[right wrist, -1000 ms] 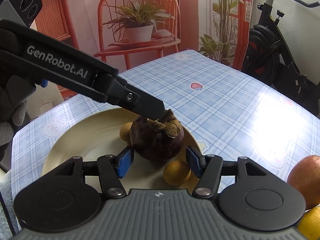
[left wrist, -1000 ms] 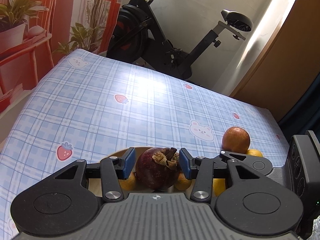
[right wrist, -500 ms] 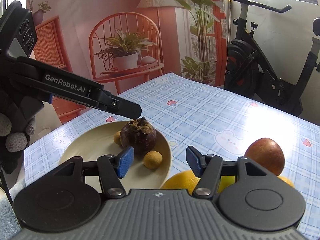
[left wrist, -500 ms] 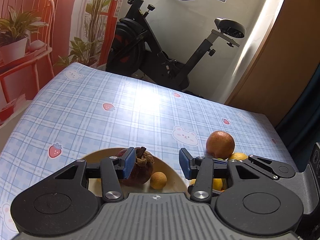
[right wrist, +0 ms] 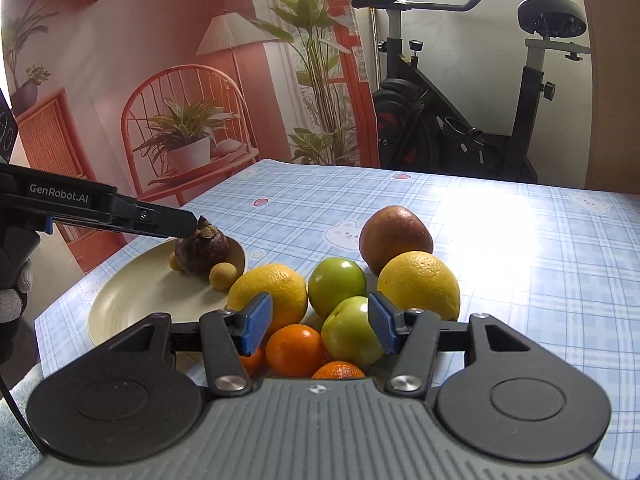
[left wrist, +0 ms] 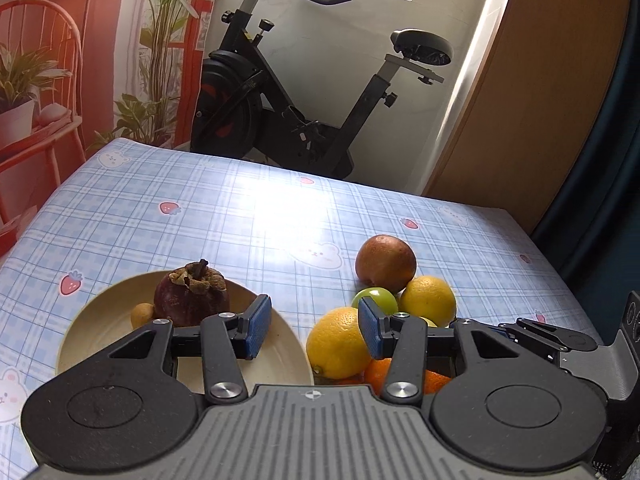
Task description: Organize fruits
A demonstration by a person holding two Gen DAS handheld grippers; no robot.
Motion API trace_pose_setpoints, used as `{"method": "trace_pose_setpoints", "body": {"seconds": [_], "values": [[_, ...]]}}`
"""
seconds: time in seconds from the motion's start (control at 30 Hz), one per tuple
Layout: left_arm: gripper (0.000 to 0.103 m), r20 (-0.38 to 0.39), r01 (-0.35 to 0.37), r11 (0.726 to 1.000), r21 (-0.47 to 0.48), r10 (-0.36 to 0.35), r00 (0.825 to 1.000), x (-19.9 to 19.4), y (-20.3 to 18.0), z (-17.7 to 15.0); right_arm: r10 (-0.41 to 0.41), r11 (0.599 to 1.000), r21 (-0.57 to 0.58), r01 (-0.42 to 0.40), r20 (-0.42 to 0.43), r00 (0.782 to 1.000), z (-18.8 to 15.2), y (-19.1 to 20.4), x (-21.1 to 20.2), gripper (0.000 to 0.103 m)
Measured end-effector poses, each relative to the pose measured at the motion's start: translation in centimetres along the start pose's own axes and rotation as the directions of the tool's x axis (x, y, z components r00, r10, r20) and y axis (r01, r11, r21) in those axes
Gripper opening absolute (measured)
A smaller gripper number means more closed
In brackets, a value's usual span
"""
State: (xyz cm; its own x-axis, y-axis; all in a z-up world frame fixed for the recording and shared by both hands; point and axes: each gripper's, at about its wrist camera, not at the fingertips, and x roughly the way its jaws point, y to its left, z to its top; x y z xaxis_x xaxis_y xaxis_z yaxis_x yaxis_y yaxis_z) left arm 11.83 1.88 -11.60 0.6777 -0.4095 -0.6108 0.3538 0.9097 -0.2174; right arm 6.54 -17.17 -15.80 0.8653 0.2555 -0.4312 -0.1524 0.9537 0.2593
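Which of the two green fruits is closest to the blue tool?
The front green fruit, the one low in the pile beside the small orange. It sits right by the right tool, whose jaws are closing. The other green fruit lies farther back.

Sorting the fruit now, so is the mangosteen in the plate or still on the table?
In the plate: the mangosteen sits upright inside the cream plate.

Bright window daylight glares off the tablecloth [left wrist: 288,216]; sharp pictures, fisheye-bent edges.

Each gripper [right wrist: 316,322] is matte black with a ribbed grey base, blue rubber pads [right wrist: 253,322] and silver screws; the left gripper [left wrist: 308,330] carries white "GenRobot.AI" lettering. A grey glove [right wrist: 12,280] covers the hand.
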Motion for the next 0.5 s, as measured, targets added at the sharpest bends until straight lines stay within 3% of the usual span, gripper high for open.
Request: {"method": "trace_pose_setpoints", "body": {"seconds": [0.2, 0.37, 0.5], "values": [[0.049, -0.006, 0.014, 1.000, -0.015, -0.015, 1.000, -0.2, -1.4, -1.1, -0.018, 1.000, 0.007, 0.017, 0.037, 0.999, -1.8, -0.4, -1.5, 0.054], [0.049, 0.011, -0.002, 1.000, -0.010, 0.002, 1.000, -1.0, -2.1, -2.1, -0.009, 0.999, 0.051, 0.008, 0.017, 1.000, -2.4, -1.6, -0.9, 0.045], [0.049, -0.001, 0.002, 0.999, -0.046, -0.002, 1.000, -0.9, -2.0, -2.2, 0.007, 0.998, 0.058, -0.008, 0.013, 1.000, -2.8, -1.9, -0.8, 0.045]]}}
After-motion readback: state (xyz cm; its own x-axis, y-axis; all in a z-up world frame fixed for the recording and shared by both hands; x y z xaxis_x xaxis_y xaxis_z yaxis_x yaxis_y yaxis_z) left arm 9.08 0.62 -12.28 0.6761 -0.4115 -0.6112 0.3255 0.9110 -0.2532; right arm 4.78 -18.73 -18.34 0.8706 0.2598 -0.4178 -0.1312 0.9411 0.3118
